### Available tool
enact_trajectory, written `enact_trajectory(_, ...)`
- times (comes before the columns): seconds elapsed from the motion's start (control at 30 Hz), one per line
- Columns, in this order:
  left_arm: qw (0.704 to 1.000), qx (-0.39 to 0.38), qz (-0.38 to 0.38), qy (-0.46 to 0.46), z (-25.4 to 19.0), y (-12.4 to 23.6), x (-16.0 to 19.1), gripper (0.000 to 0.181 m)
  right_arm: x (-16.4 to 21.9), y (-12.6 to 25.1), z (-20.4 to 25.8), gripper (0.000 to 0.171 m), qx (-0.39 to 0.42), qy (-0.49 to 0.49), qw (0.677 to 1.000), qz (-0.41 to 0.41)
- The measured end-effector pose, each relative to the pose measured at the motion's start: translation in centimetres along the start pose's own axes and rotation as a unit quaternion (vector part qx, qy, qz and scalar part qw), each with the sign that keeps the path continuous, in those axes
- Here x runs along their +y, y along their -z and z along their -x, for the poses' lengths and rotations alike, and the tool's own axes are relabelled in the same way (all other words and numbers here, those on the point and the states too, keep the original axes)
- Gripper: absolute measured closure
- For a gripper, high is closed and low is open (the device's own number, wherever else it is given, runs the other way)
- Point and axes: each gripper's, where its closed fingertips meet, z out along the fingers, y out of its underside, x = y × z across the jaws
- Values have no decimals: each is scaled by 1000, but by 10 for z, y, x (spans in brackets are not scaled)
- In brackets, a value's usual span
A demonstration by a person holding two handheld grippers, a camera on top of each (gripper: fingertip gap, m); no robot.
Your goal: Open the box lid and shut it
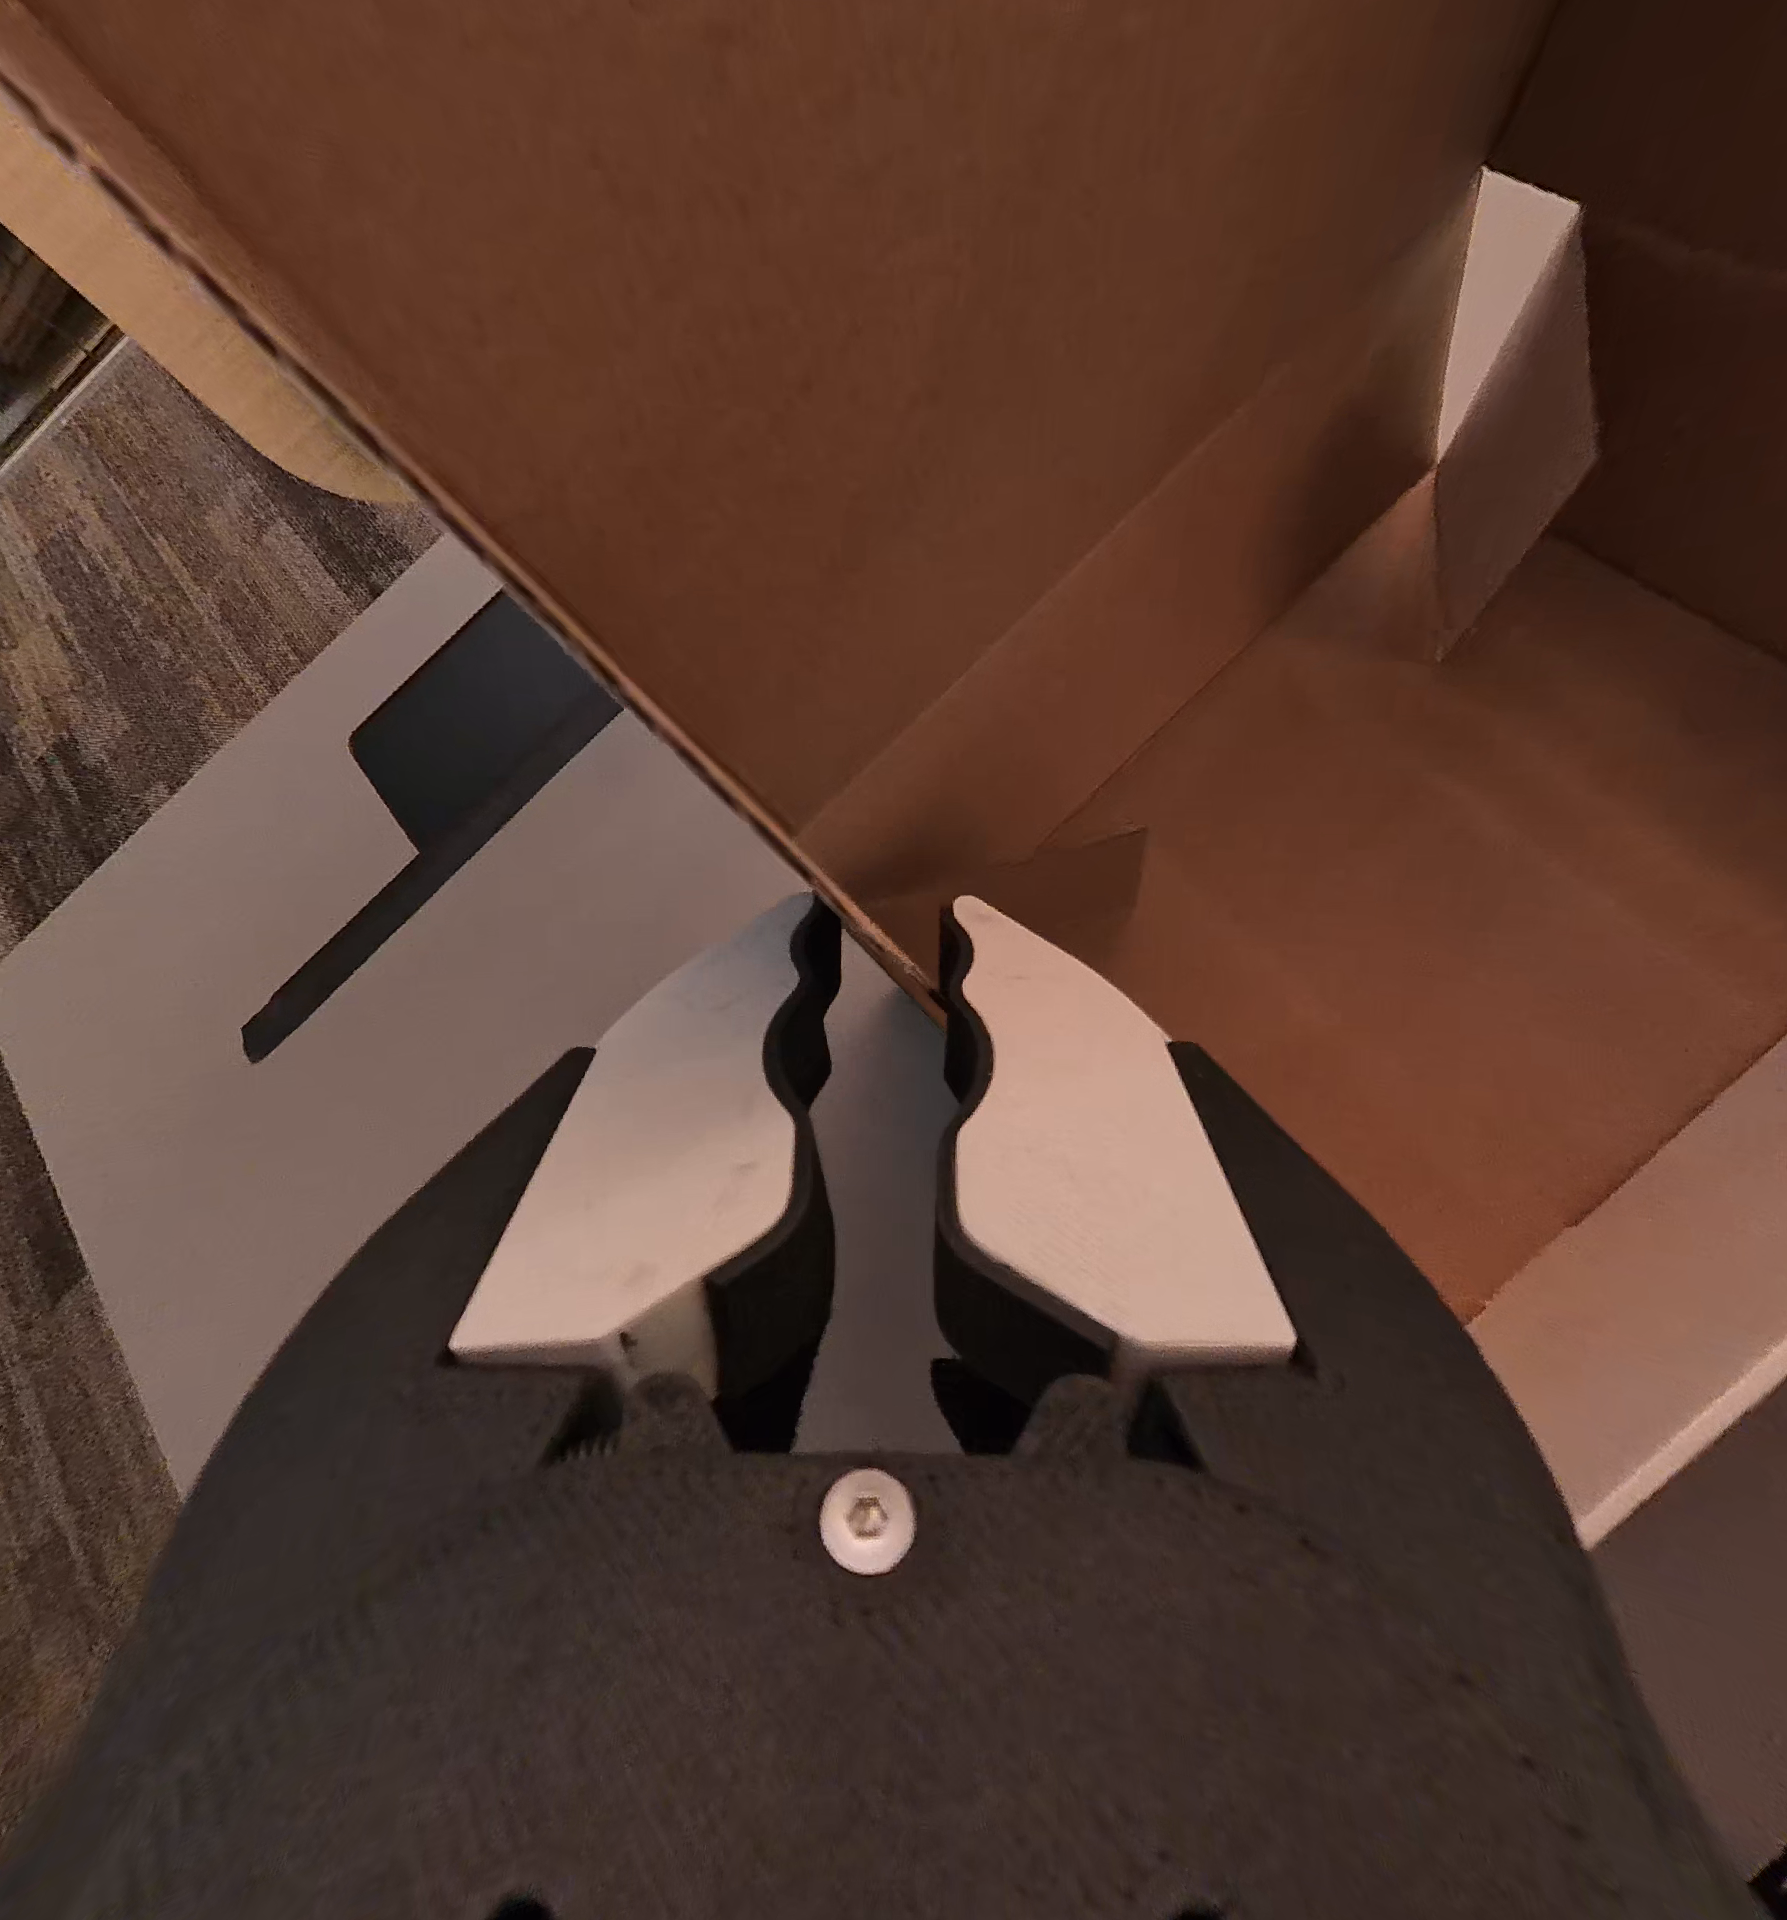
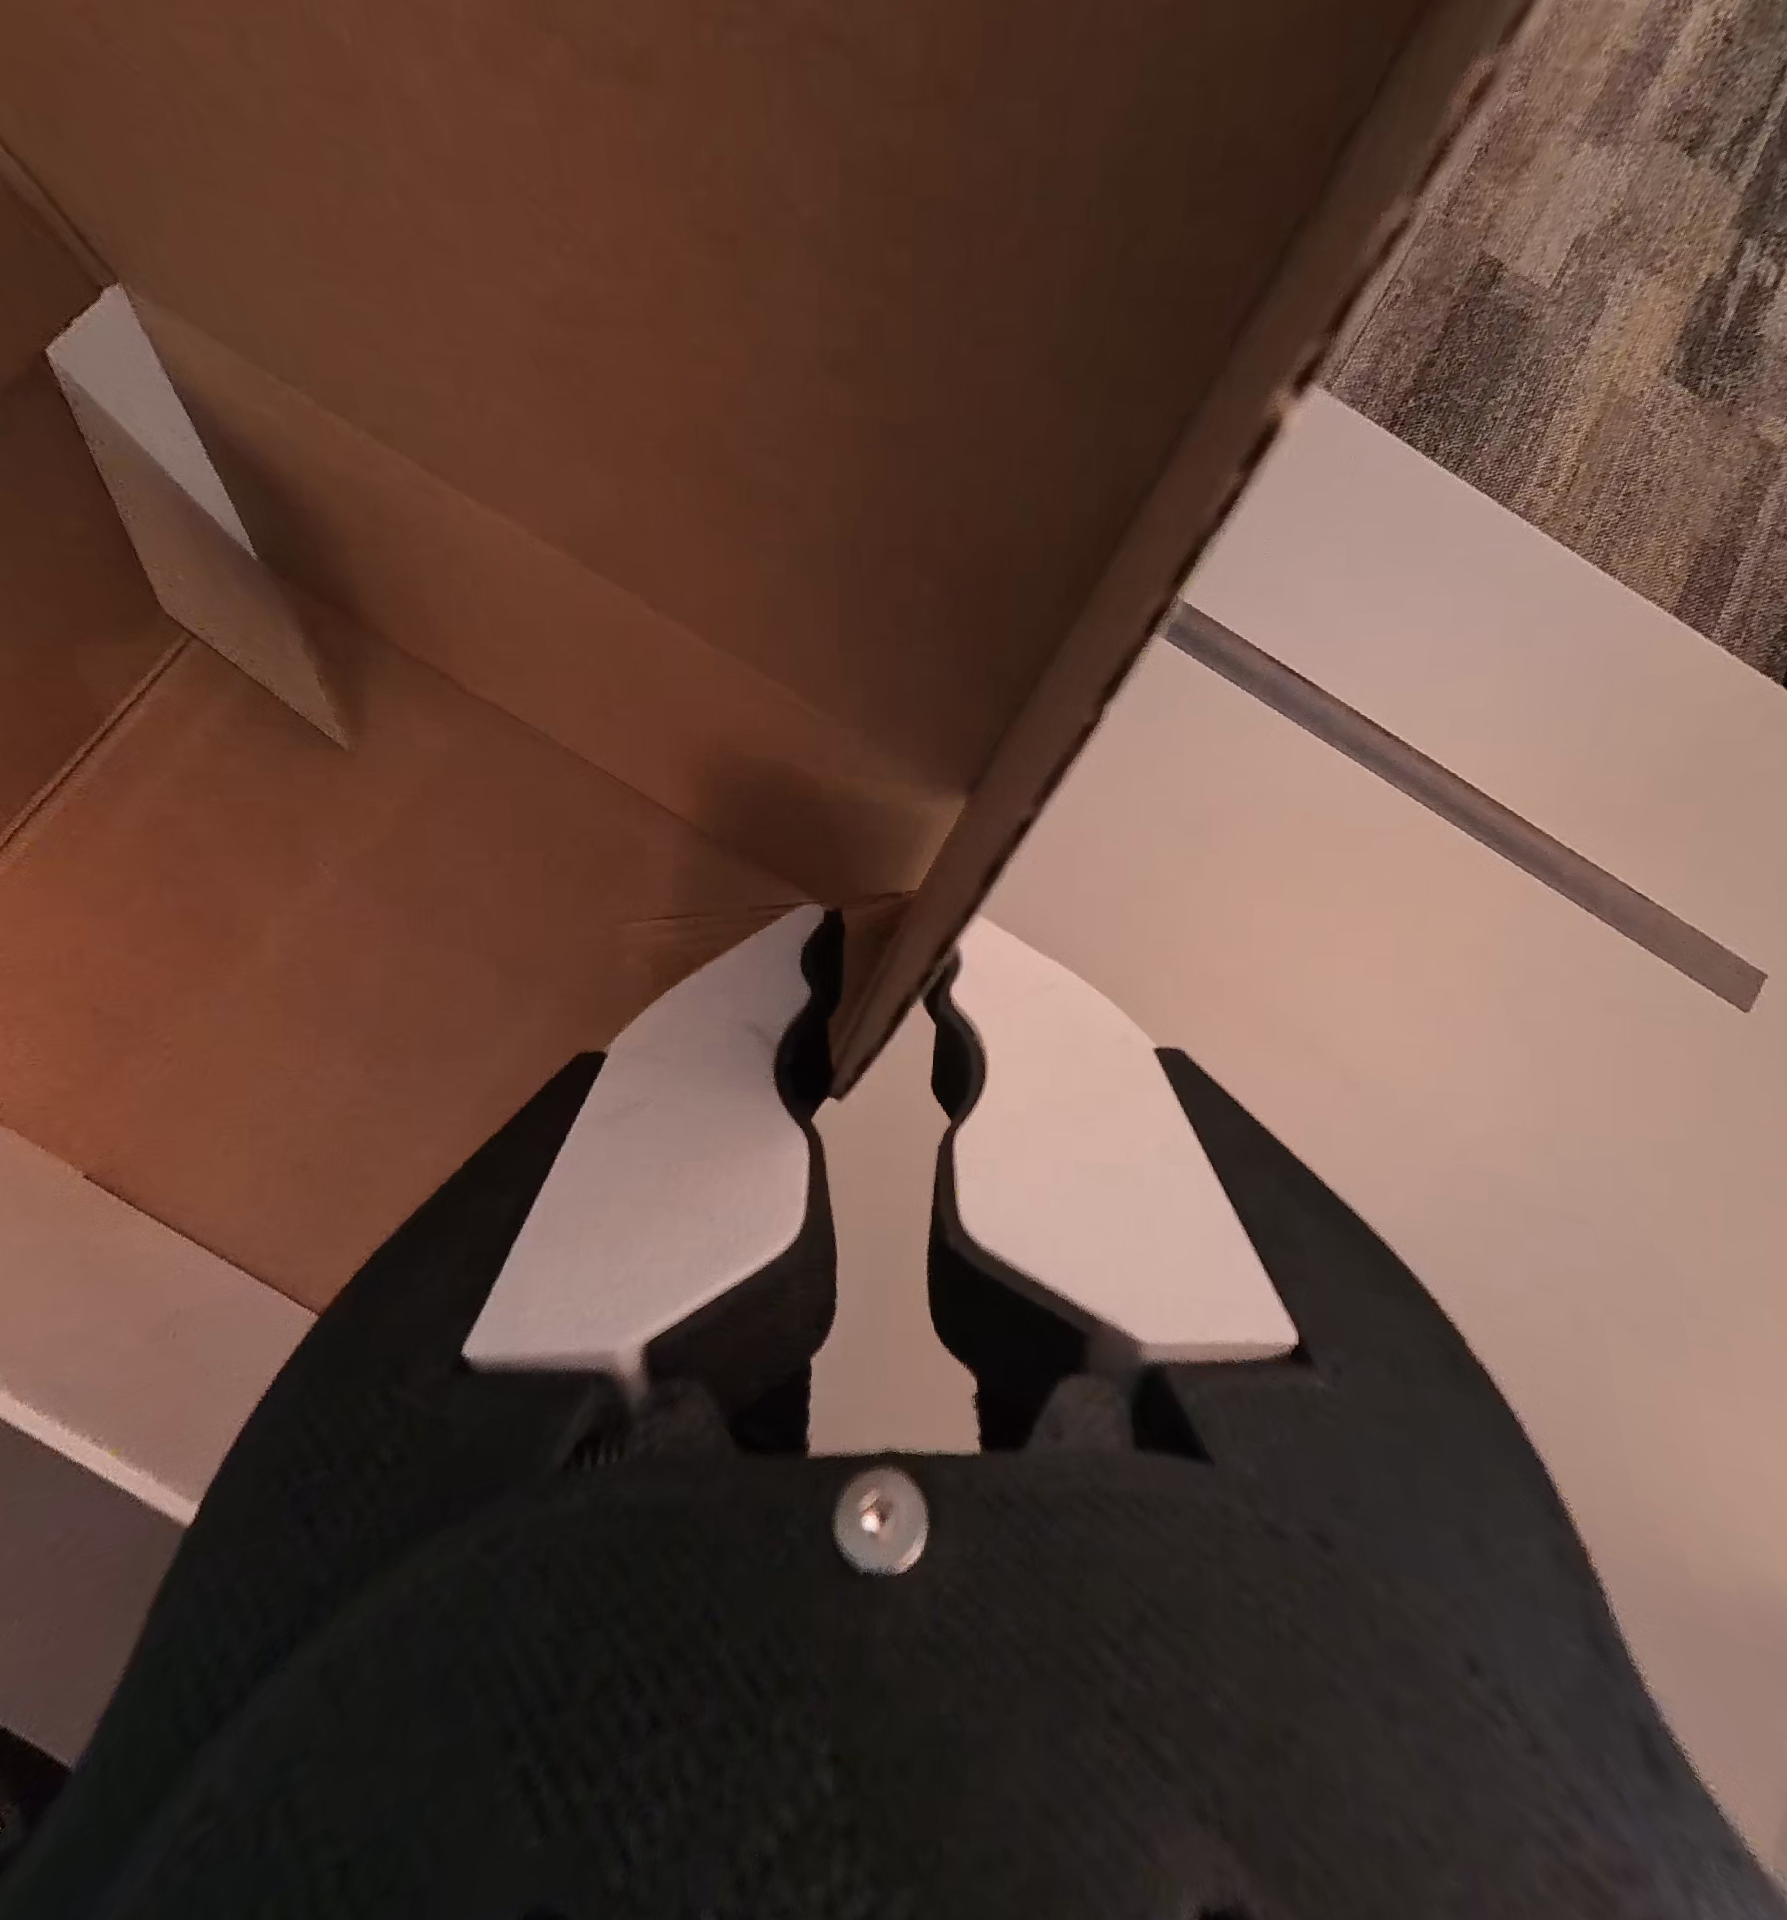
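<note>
A white table (image 1: 276, 1143) carries the scene, with mottled grey-brown carpet (image 1: 68, 727) beyond its edge at 9 o'clock in the left wrist view and at 1 o'clock in the right wrist view. A dark stepped shape (image 1: 432, 821) lies on or in the tabletop at 9 o'clock of the left gripper; whether it is a cut-out or a flat object cannot be told. In the right wrist view a grey metal strip (image 2: 1471, 810) runs across the table toward 3 o'clock.

The cardboard box (image 1: 1440, 935) stands on the table, its brown inside open to view. The box lid (image 1: 816, 364) is raised and fills the upper half of both views, blocking whatever lies behind it. A pale folded tab (image 1: 1512, 416) stands at the box's inner corner at 2 o'clock in the left view; a similar one shows at 10 o'clock in the right view.

The left gripper (image 1: 884, 956) has its fingers close together, the lid's corner edge passing between the tips and touching the right one, though a small gap shows on the other side. The right gripper (image 2: 884, 977) has its fingers pinching the lid's opposite corner edge.

Both views are soft with blur, and the lid's top is cut off by the frame.
</note>
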Motion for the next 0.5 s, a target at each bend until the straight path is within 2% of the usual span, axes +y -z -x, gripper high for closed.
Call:
enact_trajectory(0.23,1000,20,-8,15,1,1,2,164,3,4,1,154,-37,8,999,-4)
enact_trajectory(0.4,999,31,-13,24,3,4,6,165,6,12,7,137,-130,45,990,-32)
enact_trajectory(0.5,999,32,-13,29,5,5,7,167,3,25,7,122,-212,79,970,-93)
